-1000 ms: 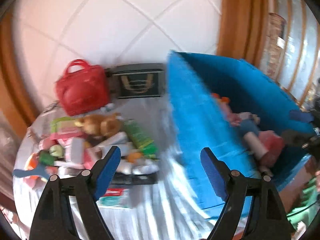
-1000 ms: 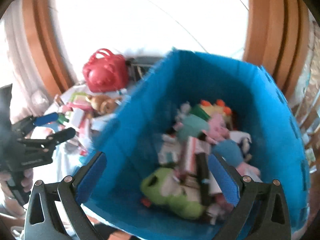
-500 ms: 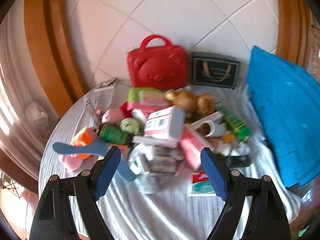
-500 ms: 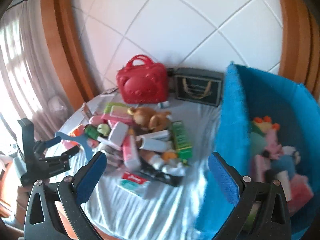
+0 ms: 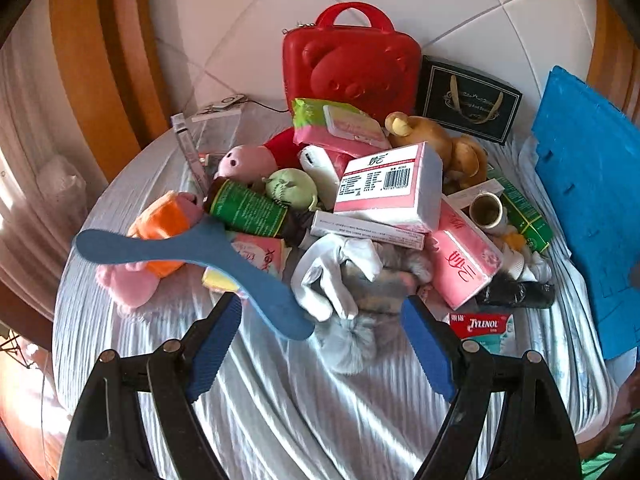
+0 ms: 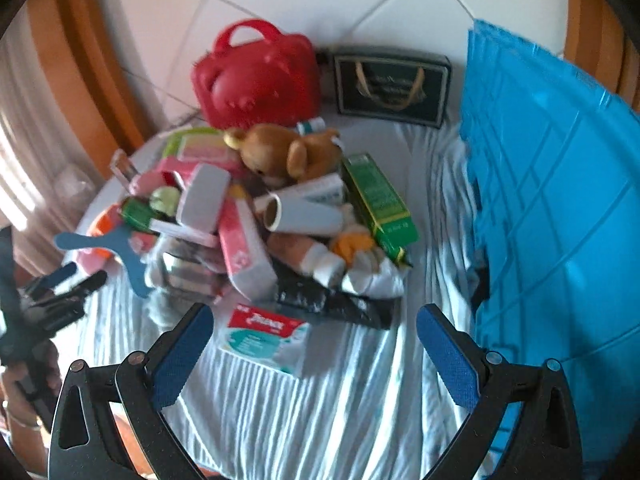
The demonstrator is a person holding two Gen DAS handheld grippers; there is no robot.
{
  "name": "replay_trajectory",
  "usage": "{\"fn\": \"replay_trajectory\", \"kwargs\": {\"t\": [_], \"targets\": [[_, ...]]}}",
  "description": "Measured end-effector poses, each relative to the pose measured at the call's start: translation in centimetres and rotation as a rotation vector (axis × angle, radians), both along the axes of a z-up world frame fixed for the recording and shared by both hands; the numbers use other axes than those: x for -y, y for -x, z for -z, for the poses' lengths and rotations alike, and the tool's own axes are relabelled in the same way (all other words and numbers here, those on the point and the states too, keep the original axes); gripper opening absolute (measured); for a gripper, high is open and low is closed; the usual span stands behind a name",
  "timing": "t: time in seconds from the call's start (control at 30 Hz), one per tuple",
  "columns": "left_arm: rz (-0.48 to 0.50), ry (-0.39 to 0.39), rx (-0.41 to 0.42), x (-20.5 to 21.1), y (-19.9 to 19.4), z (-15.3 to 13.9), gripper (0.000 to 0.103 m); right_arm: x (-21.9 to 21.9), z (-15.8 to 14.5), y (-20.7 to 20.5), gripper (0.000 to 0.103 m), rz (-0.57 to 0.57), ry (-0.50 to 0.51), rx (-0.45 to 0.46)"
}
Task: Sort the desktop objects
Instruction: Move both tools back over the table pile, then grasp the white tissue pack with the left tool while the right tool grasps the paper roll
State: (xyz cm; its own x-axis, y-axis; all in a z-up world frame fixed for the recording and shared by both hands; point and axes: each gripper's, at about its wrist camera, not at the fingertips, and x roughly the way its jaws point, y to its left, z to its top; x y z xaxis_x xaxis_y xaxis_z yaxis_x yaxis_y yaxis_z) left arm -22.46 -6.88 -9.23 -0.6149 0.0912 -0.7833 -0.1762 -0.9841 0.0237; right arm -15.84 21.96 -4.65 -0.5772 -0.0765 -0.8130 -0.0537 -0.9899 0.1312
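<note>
Two views show one heap of small goods on a cloth-covered bench (image 5: 320, 408). From the left wrist, the left hand-held gripper (image 5: 322, 340) stands wide open with nothing between its blue pads, poised over the near edge of the heap. Just ahead of it lies a bundle of white and grey cloth (image 5: 352, 280), soft and light, best pinched at a thick fold. Toward its left finger a blue hanger (image 5: 192, 252) slants across the pile (stiff, thin, easy to take at the flat arm, though likely to drag neighbours). Beyond, a pink tissue pack (image 5: 388, 188) sits on top, light and squashy, and a green-labelled bottle (image 5: 248, 210) lies on its side, smooth, heavier and apt to roll. Off to the right stands the blue bin (image 5: 592, 200). From the right wrist, which is somewhat blurred, the right hand-held gripper (image 6: 316, 344) is equally spread and empty, with a Tylenol box (image 6: 264, 340) lying flat just ahead between its fingers; the box is light and rigid, so opposite long sides suit the pads. Farther on are a brown teddy bear (image 6: 288, 152), soft and forgiving anywhere, and a green carton (image 6: 376, 196). The bin wall rises close on the right, and the other tool shows at far left.
</note>
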Motion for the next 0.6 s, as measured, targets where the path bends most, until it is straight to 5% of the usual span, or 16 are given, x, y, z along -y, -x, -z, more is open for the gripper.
{"fn": "replay_trajectory", "kwargs": {"t": [0.23,0.6], "targets": [[0.032,-0.026,0.066,-1.0,3.2,1.8,0.082,0.3,2.5,0.9,0.103,0.063,0.045,0.028],[-0.038,-0.025,0.031,-7.9,8.5,1.0,0.082,-2.2,3.3,6.7,0.103,0.107,-0.002,0.032]]}}
